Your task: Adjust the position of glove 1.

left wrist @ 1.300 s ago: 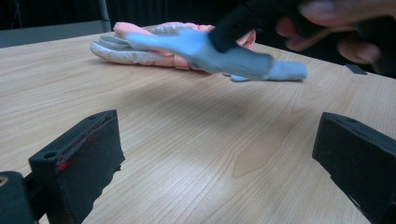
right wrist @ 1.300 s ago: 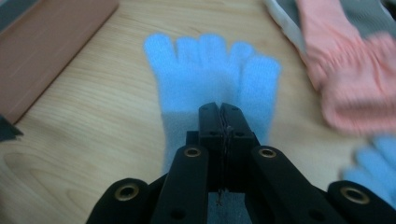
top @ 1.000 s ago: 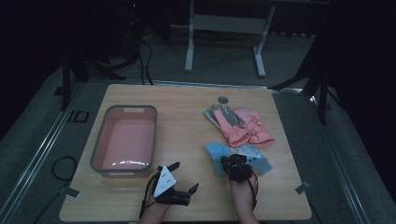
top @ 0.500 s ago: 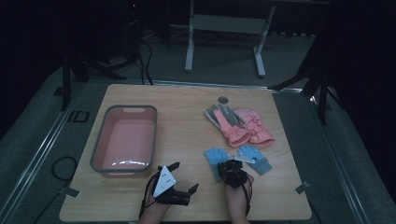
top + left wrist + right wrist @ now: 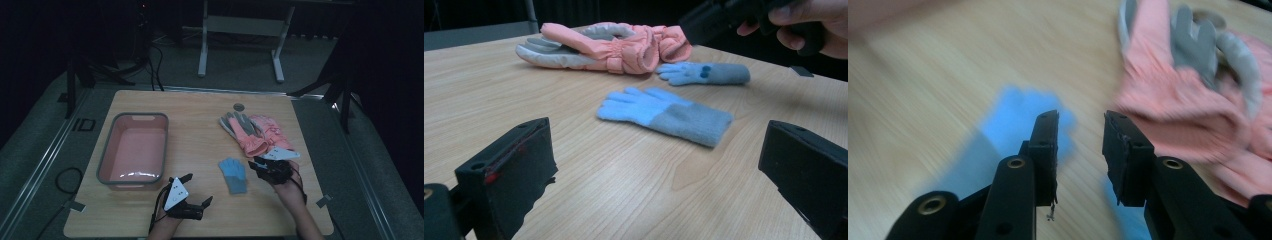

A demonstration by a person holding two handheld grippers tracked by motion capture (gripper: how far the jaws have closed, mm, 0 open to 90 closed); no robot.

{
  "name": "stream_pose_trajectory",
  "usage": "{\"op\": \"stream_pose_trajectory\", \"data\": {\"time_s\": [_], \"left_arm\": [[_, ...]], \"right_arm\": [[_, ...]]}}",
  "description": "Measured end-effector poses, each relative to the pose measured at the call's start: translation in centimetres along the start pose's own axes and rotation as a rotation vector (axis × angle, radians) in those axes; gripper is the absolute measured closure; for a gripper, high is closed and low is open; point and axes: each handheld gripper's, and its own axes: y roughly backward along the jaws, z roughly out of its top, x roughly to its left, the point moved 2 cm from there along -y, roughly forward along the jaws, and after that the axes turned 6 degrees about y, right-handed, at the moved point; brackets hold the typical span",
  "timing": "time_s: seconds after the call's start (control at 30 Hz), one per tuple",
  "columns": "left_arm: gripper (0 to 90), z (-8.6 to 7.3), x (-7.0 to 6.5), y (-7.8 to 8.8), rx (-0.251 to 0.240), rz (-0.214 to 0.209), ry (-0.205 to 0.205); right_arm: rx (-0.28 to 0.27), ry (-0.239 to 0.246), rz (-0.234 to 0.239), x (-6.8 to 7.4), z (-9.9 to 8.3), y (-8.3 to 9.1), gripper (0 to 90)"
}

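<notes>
A light blue knit glove (image 5: 233, 175) (image 5: 664, 115) lies flat on the wooden table (image 5: 200, 125), between my two grippers. A second blue glove (image 5: 704, 74) lies beyond it, under my right gripper (image 5: 256, 165) (image 5: 1080, 122). That gripper's jaws have just been opening and nothing is between them; the blue glove (image 5: 998, 145) shows blurred below them. A pair of pink and grey gloves (image 5: 255, 130) (image 5: 609, 47) (image 5: 1188, 110) lies at the back right. My left gripper (image 5: 199, 189) (image 5: 656, 145) rests near the front edge, jaws wide open and empty, facing the near blue glove.
A pink basin with a grey rim (image 5: 106, 155) stands on the left half of the table. A small round grey disc (image 5: 239, 106) lies behind the pink gloves. The table's front edge is close behind both hands.
The right gripper drew one blue glove toward the left, let it go and moved right toward the pink gloves. Its jaws have parted. The left gripper stayed where it was.
</notes>
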Motion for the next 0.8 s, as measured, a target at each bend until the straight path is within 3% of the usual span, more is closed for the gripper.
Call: {"op": "stream_pose_trajectory", "data": {"time_s": [0.07, 0.13, 0.17, 0.23, 0.37, 0.6, 0.73, 0.8], "left_arm": [[1.5, 0.0, 0.0, 0.0, 0.0, 0.001, 0.0], [1.5, 0.0, 0.0, 0.0, -0.001, 0.003, -0.002], [1.6, 0.0, 0.0, 0.0, 0.0, 0.004, 0.0], [1.6, 0.0, 0.0, 0.0, -0.002, 0.006, 0.004], [1.5, 0.0, 0.1, 0.1, -0.004, 0.008, 0.007], [1.6, 0.0, 0.1, 0.1, -0.005, 0.01, 0.012], [1.5, 0.0, 0.1, 0.1, -0.004, 0.009, 0.011], [1.6, 0.0, 0.1, 0.0, -0.004, 0.008, 0.01]], "right_arm": [[0.046, 0.066, 0.007, -1.5, -0.8, 0.3, 66.1], [0.057, 0.093, 0.025, -2.9, -1.8, 0.8, 66.1], [0.07, 0.08, 0.053, -3.7, -2.2, 1.0, 66.1], [0.089, 0.086, 0.043, -5.0, -3.1, 1.4, 66.3], [0.106, 0.039, 0.08, -6.9, -4.4, 1.3, 66.4], [0.156, 0.022, 0.104, -7.0, -6.8, -0.2, 61.6], [0.122, 0.002, 0.108, -7.0, -7.5, -0.4, 63.6], [0.111, -0.002, 0.097, -6.8, -7.6, -0.5, 70.8]]}}
